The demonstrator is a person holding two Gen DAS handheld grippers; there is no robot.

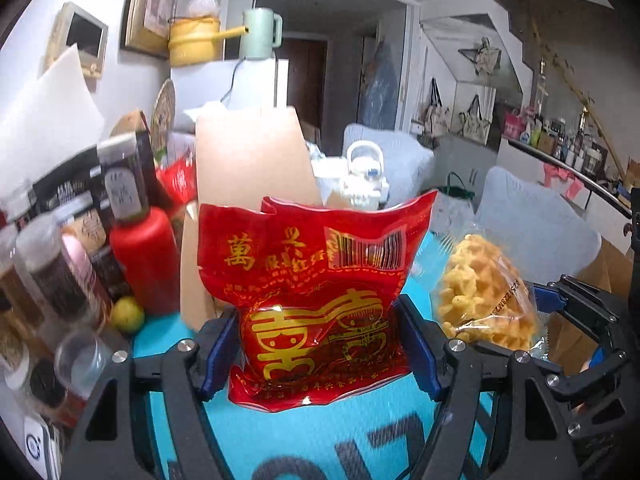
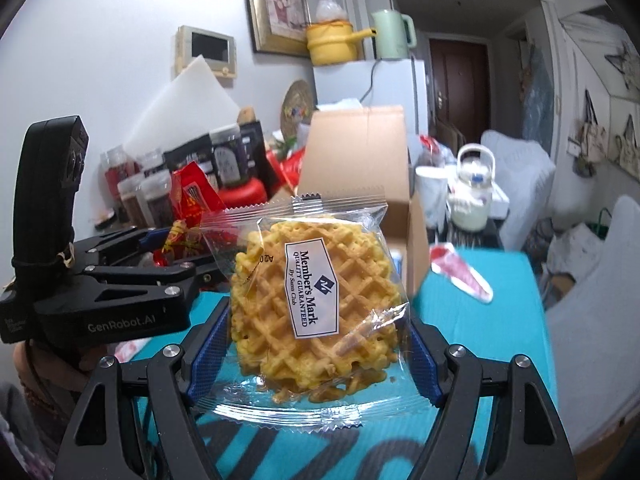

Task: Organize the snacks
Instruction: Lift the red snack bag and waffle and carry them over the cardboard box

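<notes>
Two handheld grippers each hold a snack packet above a turquoise mat [image 1: 280, 440] on a cluttered table. The left gripper [image 1: 320, 344] has its blue-padded fingers clamped on the lower sides of a red foil packet [image 1: 316, 292] printed with gold characters and a barcode; the packet stands upright between them, clear of the mat. To its right, the right gripper [image 2: 316, 344] is clamped on a clear-wrapped waffle [image 2: 316, 300] with a white Member's Mark label, also held upright off the mat. The two packets sit side by side, near each other but apart. Beyond them, at the far side of the mat, stands an open cardboard box [image 2: 356, 156] with its flap raised. To the far left are jars and bottles, among them a red bottle [image 1: 146, 260] with a small yellow-green fruit [image 1: 127, 314] beside it. Another red and white packet [image 2: 460, 276] lies on the mat to the right of the box.
</notes>
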